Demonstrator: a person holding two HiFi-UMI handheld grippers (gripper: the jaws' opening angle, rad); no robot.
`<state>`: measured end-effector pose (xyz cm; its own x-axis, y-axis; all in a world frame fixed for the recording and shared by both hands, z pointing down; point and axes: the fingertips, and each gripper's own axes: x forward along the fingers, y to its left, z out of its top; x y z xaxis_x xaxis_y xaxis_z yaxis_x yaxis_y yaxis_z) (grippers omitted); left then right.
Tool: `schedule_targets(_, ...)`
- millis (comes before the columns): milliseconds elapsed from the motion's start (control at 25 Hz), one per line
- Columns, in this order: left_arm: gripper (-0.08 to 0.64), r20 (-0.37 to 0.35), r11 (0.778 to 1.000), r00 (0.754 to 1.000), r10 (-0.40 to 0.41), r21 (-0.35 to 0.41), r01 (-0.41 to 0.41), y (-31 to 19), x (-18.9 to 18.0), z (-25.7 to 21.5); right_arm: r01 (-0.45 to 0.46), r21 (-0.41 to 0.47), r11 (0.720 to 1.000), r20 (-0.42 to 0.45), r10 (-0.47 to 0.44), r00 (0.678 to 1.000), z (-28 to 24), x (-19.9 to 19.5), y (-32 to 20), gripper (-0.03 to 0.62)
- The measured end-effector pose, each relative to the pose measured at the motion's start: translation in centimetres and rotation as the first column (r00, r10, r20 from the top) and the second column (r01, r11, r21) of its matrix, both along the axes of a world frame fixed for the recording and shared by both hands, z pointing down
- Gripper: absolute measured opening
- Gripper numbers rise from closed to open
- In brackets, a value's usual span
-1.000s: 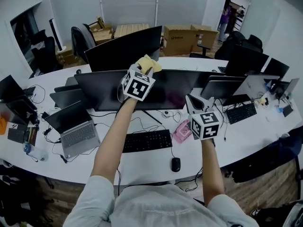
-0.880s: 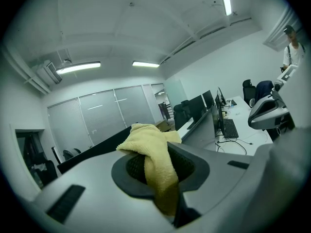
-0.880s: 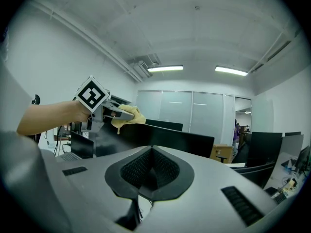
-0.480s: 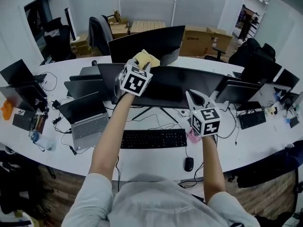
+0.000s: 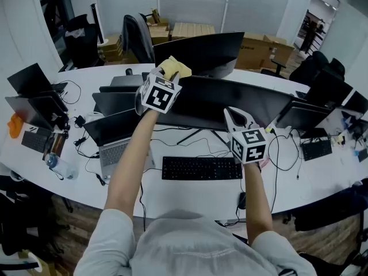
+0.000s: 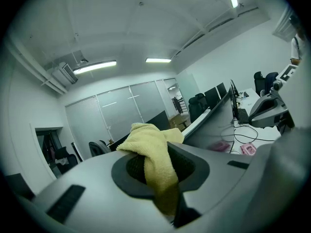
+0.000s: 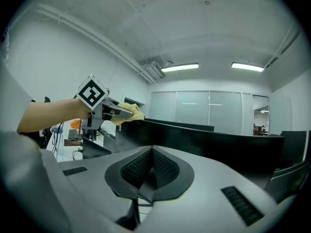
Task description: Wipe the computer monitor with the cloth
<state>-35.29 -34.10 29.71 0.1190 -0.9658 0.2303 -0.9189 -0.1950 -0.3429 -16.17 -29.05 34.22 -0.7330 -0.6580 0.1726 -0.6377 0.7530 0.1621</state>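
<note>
My left gripper (image 5: 168, 75) is shut on a yellow cloth (image 5: 176, 66) and holds it at the top edge of the wide black monitor (image 5: 230, 103), near its left end. In the left gripper view the cloth (image 6: 154, 152) hangs folded between the jaws of the left gripper (image 6: 163, 178). My right gripper (image 5: 233, 117) hovers in front of the screen's lower middle, shut with nothing in it. In the right gripper view the right gripper (image 7: 151, 173) has its jaws together. There the monitor (image 7: 218, 142) runs across, with the cloth (image 7: 131, 112) at its left end.
A black keyboard (image 5: 202, 168) and a mouse (image 5: 242, 199) lie on the white desk (image 5: 172, 197) below the monitor. Laptops (image 5: 118, 135) stand to the left, with cables around them. Further monitors (image 5: 313, 119) stand to the right, and a second monitor (image 5: 201, 49) behind.
The head view has swung left. My left gripper with the cloth now sits nearer the monitor's top left corner. The right gripper stays shut in front of the screen.
</note>
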Motion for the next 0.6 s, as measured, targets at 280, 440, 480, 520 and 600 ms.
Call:
schedule_targets(280, 0.080, -0.016, 0.999, 0.999, -0.039, 0.004, 0.039, 1.0, -5.0, 0.1, 0.012, 0.005, 1.000, 0.004, -0.012, 1.000, -0.3, -2.9, 0.6, 0.026)
schedule_targets(440, 0.080, -0.025, 0.998, 0.998, -0.066, 0.005, 0.066, 1.6, -8.0, 0.4, 0.009, 0.009, 1.000, 0.005, -0.010, 1.000, -0.4, -3.9, 1.0, 0.026)
schedule_targets(480, 0.080, -0.028, 0.998, 0.997, -0.068, 0.005, 0.069, 1.8, -8.4, 0.3, 0.010, 0.009, 1.000, 0.005, -0.010, 1.000, -0.3, -4.0, 1.2, 0.026)
schedule_targets(520, 0.080, -0.030, 0.997, 0.997, -0.073, 0.003, 0.074, 2.0, -8.9, 0.4, 0.011, 0.009, 1.000, 0.005, -0.011, 1.000, -0.3, -4.1, 1.5, 0.026)
schedule_targets(600, 0.080, -0.023, 0.996, 0.995, -0.093, -0.002, 0.093, 2.6, -9.9, 0.1, 0.013, 0.012, 1.000, 0.000, -0.013, 1.000, -0.2, -4.3, 2.1, 0.026)
